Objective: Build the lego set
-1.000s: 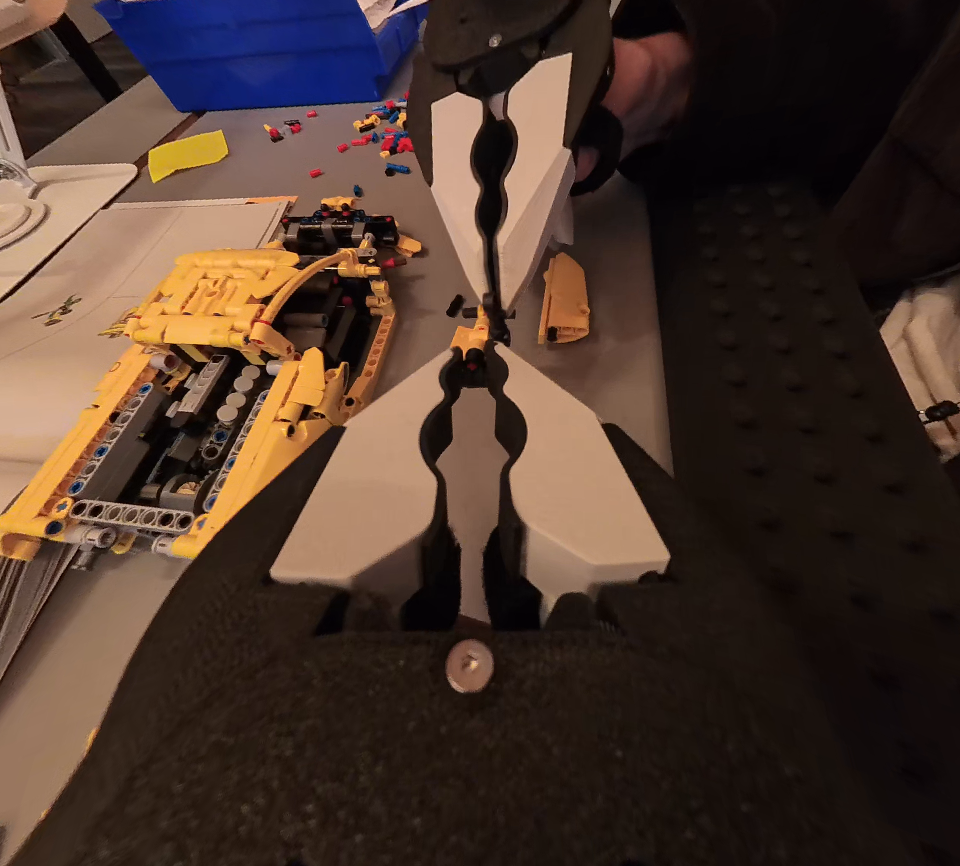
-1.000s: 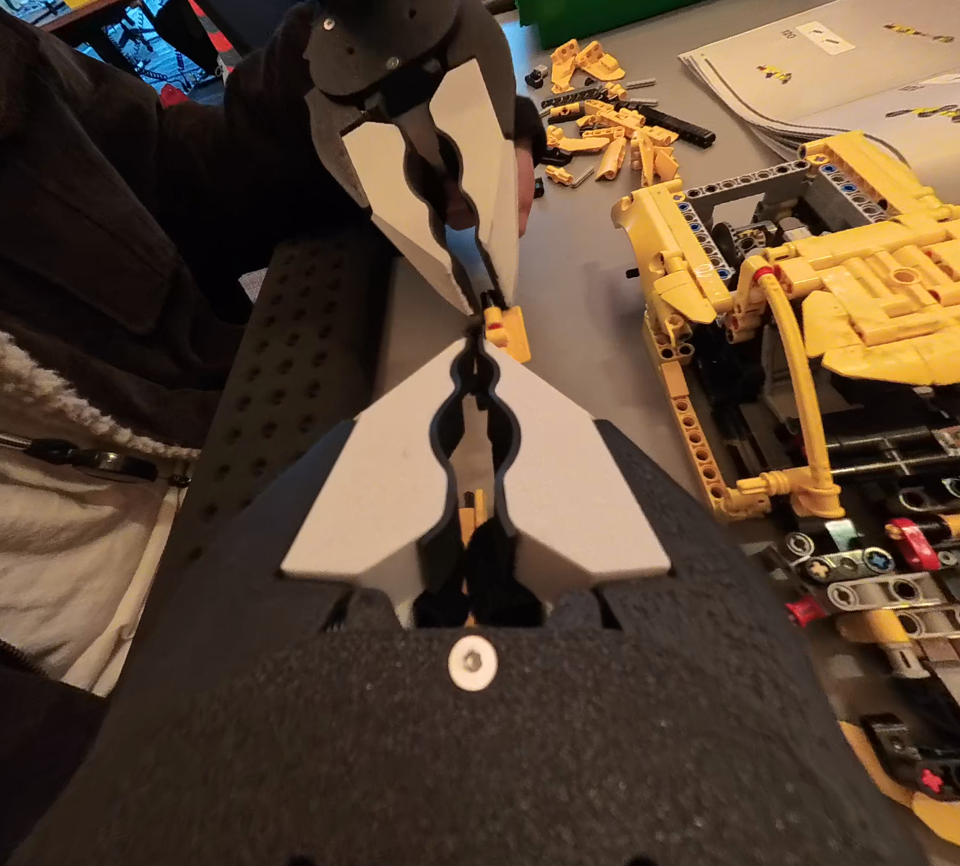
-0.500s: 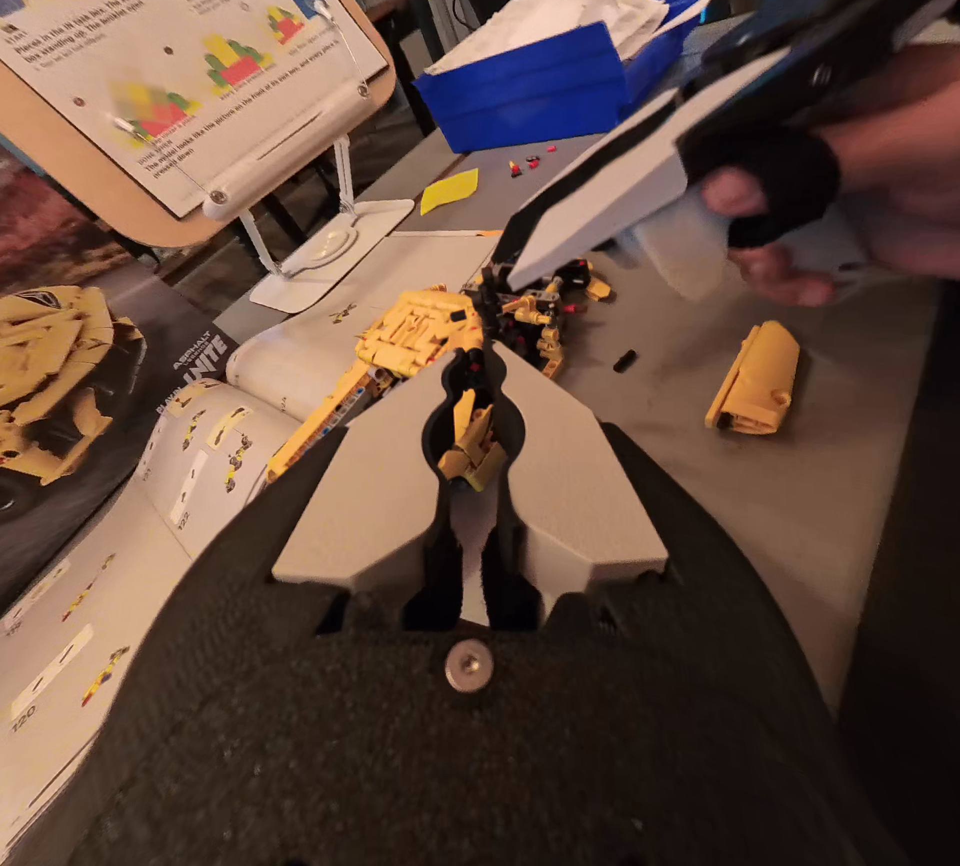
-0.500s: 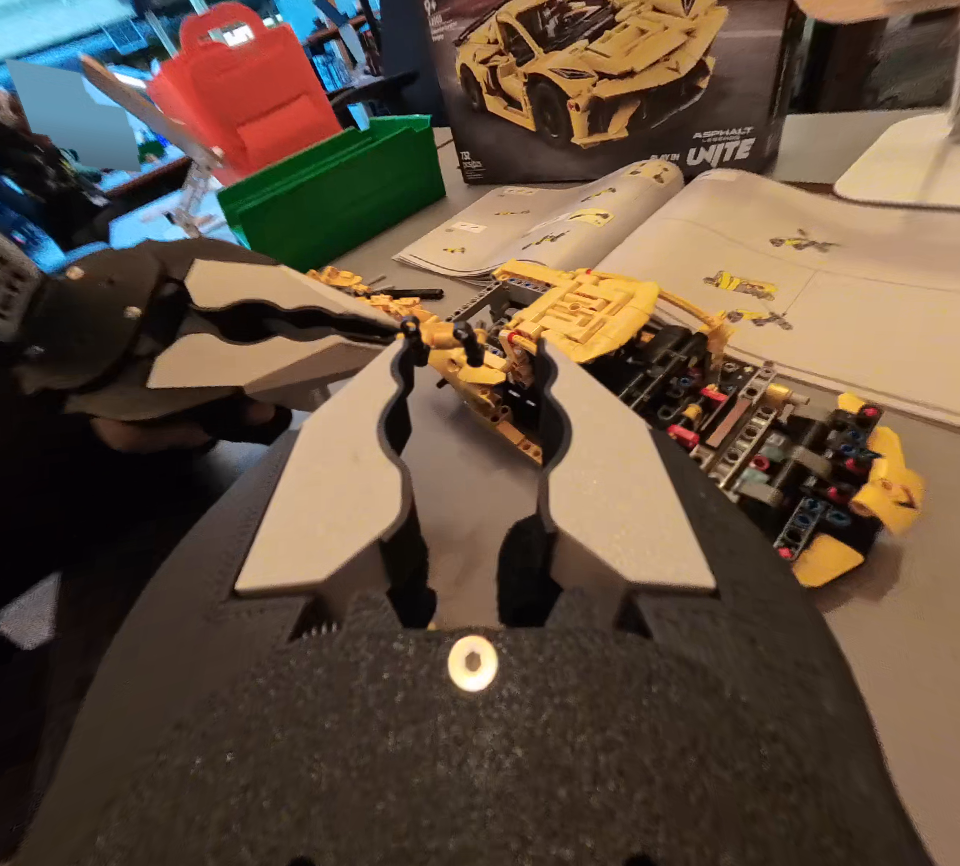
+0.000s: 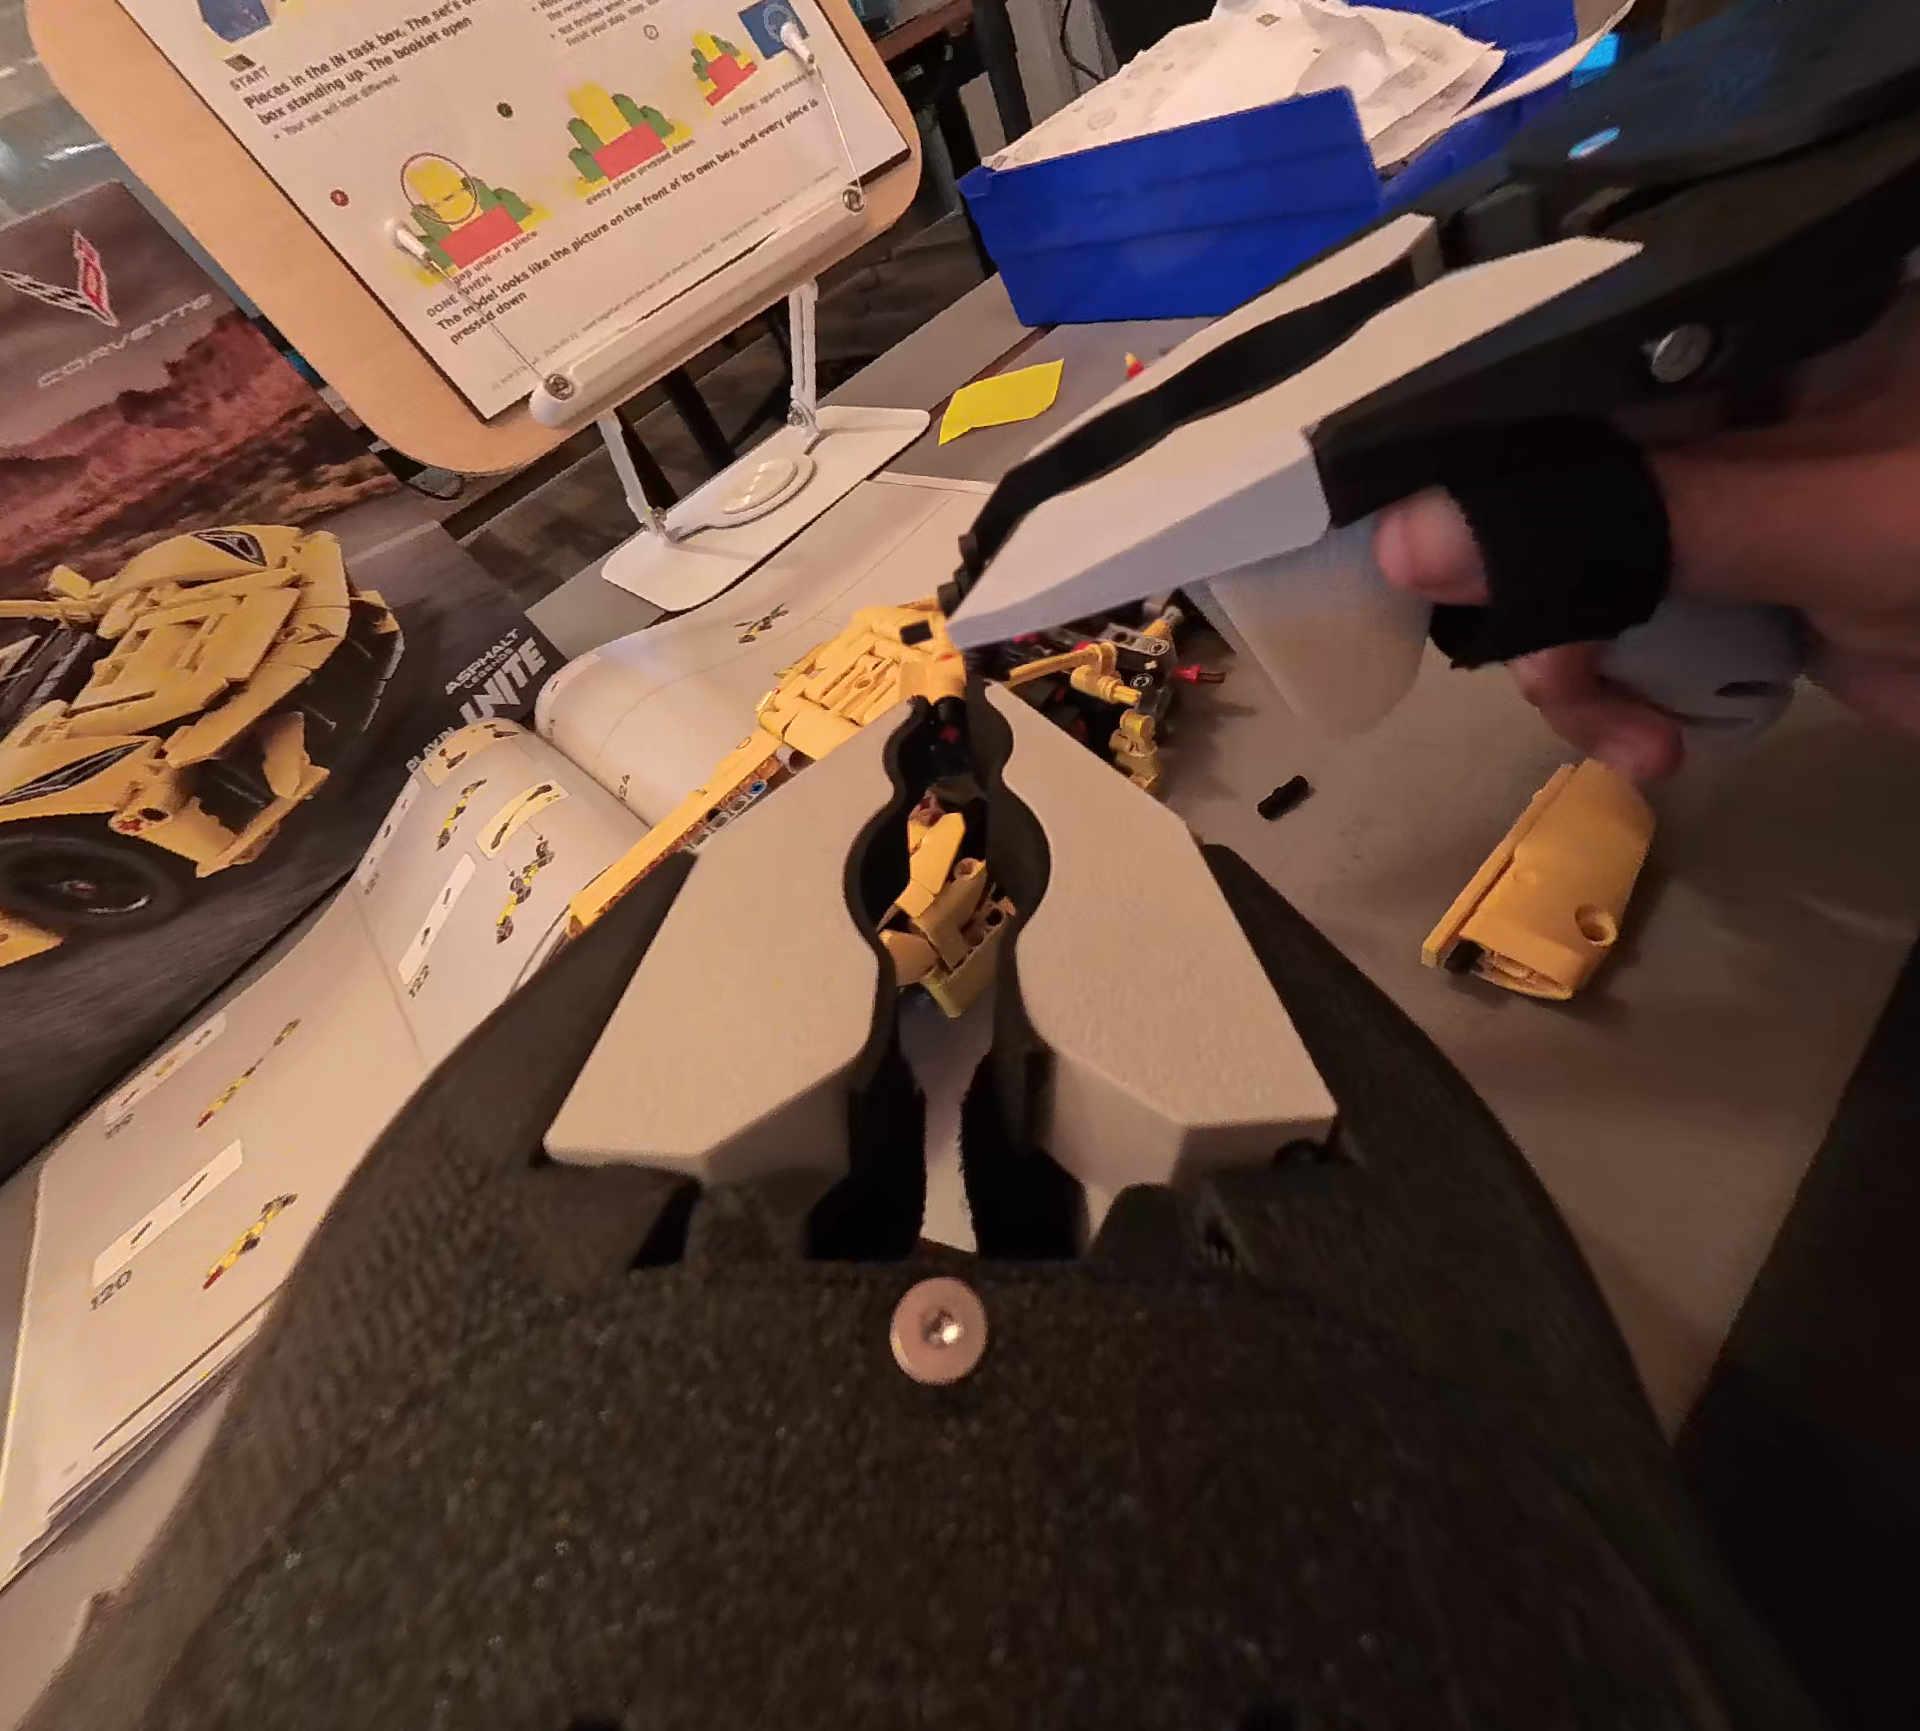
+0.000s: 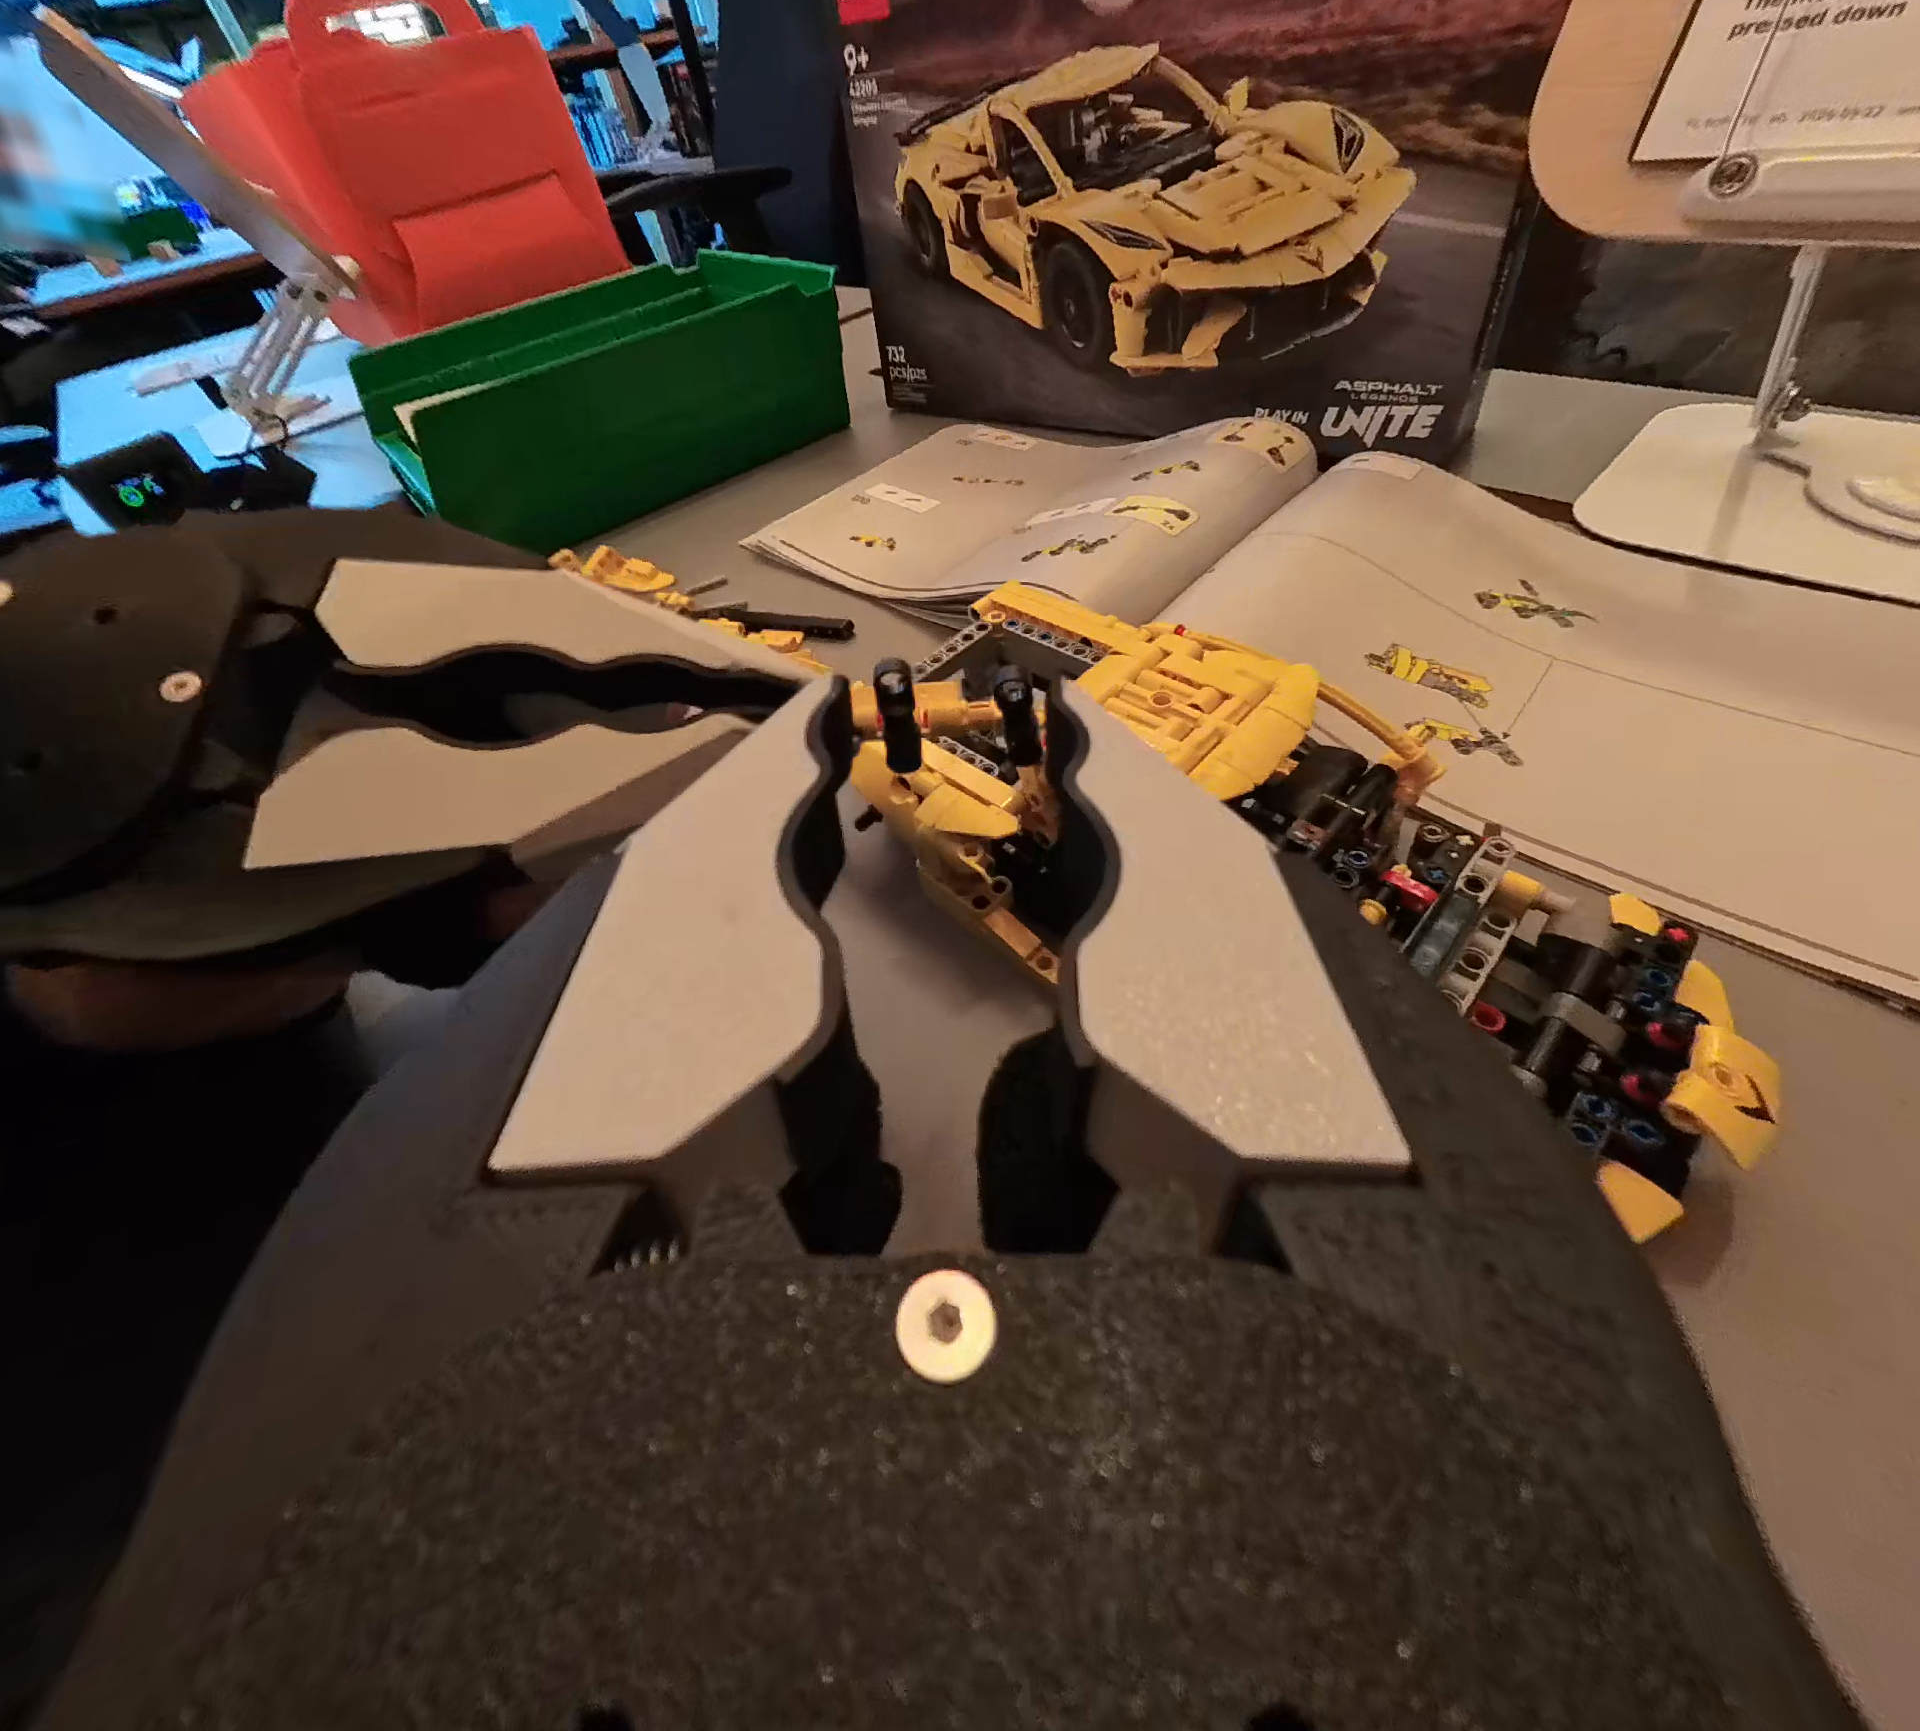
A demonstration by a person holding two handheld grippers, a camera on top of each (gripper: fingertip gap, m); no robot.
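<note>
My left gripper (image 5: 961,710) is shut on a small yellow piece with two black pins (image 6: 898,723). It holds the piece just above the near end of the partly built yellow car model (image 6: 1195,705). In the left wrist view the piece is mostly hidden by the fingertips. My right gripper (image 6: 940,705) is open and empty, with its fingers either side of the held piece. It shows in the left wrist view (image 5: 951,611) coming in from the right over the model (image 5: 831,694). The left gripper (image 6: 800,694) enters the right wrist view from the left.
An open instruction booklet (image 6: 1039,518) lies behind the model, with the set's box (image 6: 1195,123) standing beyond it. A yellow panel (image 5: 1538,881) and a black pin (image 5: 1283,796) lie at the right. Also here are a blue bin (image 5: 1174,227), a green bin (image 6: 623,393), loose yellow parts (image 6: 623,564) and a board on a stand (image 5: 468,71). Less than 4 cm separates the two grippers' tips.
A second ago both grippers pinched the small piece tip to tip over the table. The right gripper has let go and opened, and both have swung over to the car model.
</note>
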